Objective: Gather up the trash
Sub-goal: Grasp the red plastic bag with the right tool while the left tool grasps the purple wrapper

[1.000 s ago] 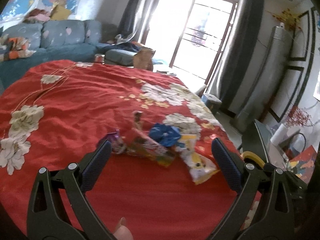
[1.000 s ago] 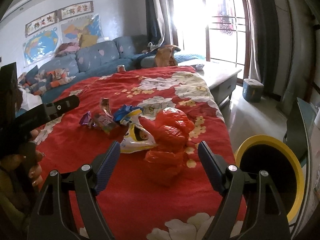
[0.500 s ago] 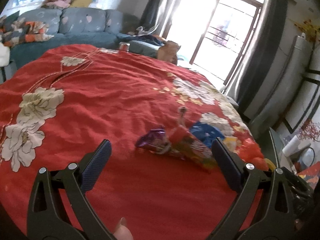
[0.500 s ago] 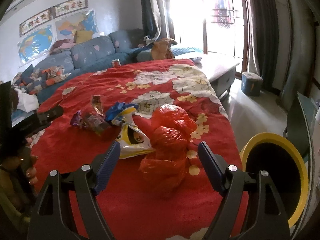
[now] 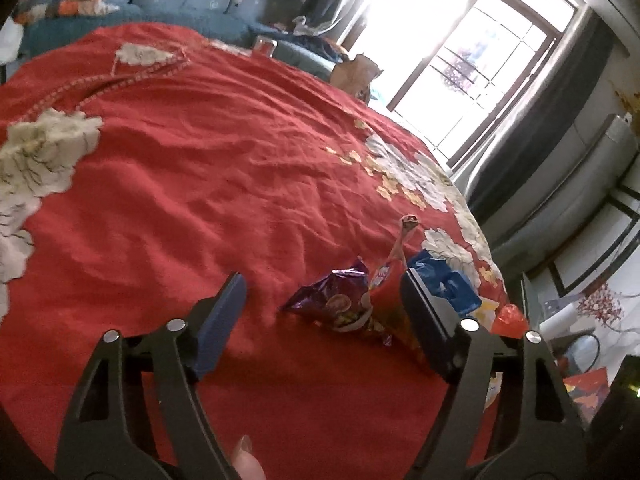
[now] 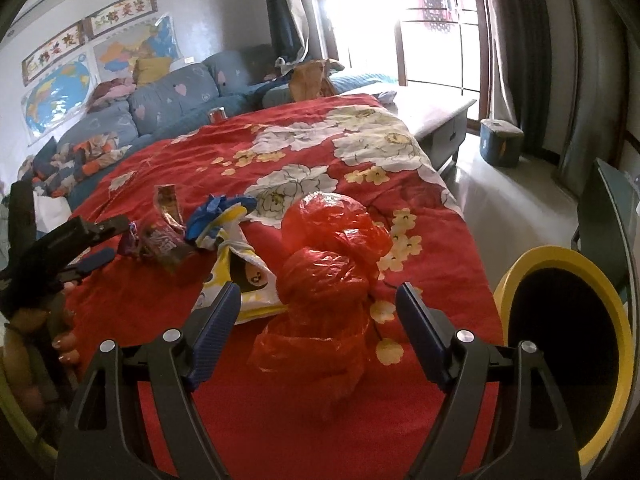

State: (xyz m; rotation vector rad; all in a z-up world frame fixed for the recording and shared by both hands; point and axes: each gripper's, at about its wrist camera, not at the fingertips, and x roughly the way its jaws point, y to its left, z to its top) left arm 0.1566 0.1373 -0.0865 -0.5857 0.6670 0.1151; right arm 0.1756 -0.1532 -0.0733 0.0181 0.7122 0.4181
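Left gripper (image 5: 322,304): jaws closing but not yet touching anything; a crumpled purple foil snack wrapper (image 5: 334,300) lies on the cloth between them, close to the right-hand pad.
Right gripper (image 6: 318,330): jaws spread wide, gripping nothing; a crumpled translucent red plastic bag (image 6: 328,280) sits on the cloth between and just beyond the 2 pads.
Purple wrapper's neighbours: a red-and-orange snack packet (image 5: 390,280) touches its right side, with a twisted end sticking up; a crumpled blue plastic piece (image 5: 444,280) lies just behind the right-hand pad.
Other trash: a yellow-and-white snack bag (image 6: 244,276) lies flat, touching the red bag's left side; the blue plastic piece sits at its far end.
Surface: a red quilt with white and yellow flowers (image 6: 200,160) covers the bed and carries all the trash, gathered near its right edge.
Bin: a round black bin with a yellow rim (image 6: 560,320) stands on the floor just beside the bed, to the right of the right gripper, its mouth open toward the camera.
Person: fingers (image 6: 66,344) with painted nails wrap the left gripper's handle at the left edge of the right wrist view.
Background: a blue sofa (image 6: 160,104) stands beyond the bed.
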